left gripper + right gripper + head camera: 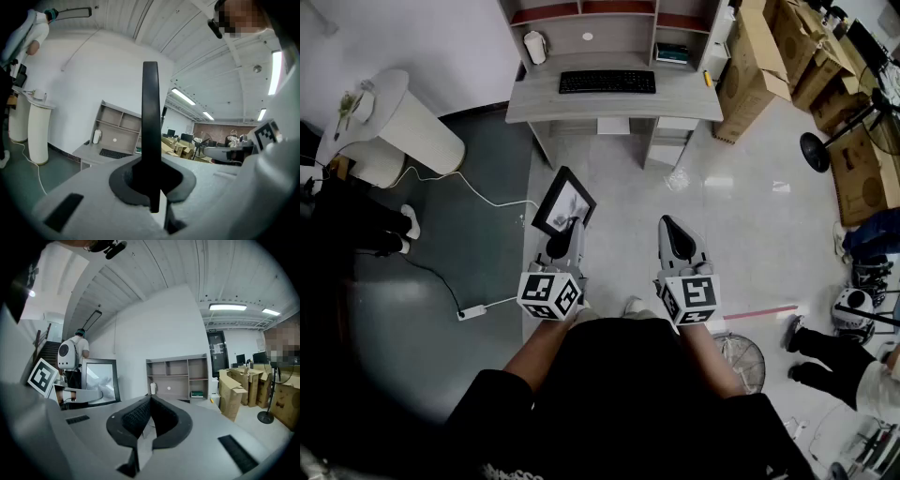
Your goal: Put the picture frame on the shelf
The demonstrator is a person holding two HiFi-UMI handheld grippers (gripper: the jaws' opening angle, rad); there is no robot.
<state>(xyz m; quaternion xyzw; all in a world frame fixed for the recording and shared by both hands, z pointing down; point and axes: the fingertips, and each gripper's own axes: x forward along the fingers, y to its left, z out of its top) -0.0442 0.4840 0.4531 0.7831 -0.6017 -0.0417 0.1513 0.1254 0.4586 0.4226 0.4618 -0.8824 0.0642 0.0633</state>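
A black picture frame [563, 201] with a pale picture stands tilted above the floor, and my left gripper [566, 230] is shut on its lower edge. In the left gripper view the frame [150, 122] shows edge-on as a dark upright bar between the jaws of the left gripper [153, 176]. My right gripper [669, 225] hangs beside it, shut with nothing in it [149, 399]. The shelf [609, 13] sits on a grey desk [675, 99] straight ahead. From the right gripper view the frame [100, 379] is at the left and the shelf [178, 376] is in the middle distance.
A keyboard [607, 82] and a white jug [535, 46] are on the desk. Cardboard boxes [761, 58] stand to its right, a white pedestal [414, 120] to its left. A cable and power strip [472, 311] lie on the floor. Other people's legs [831, 362] show at both sides.
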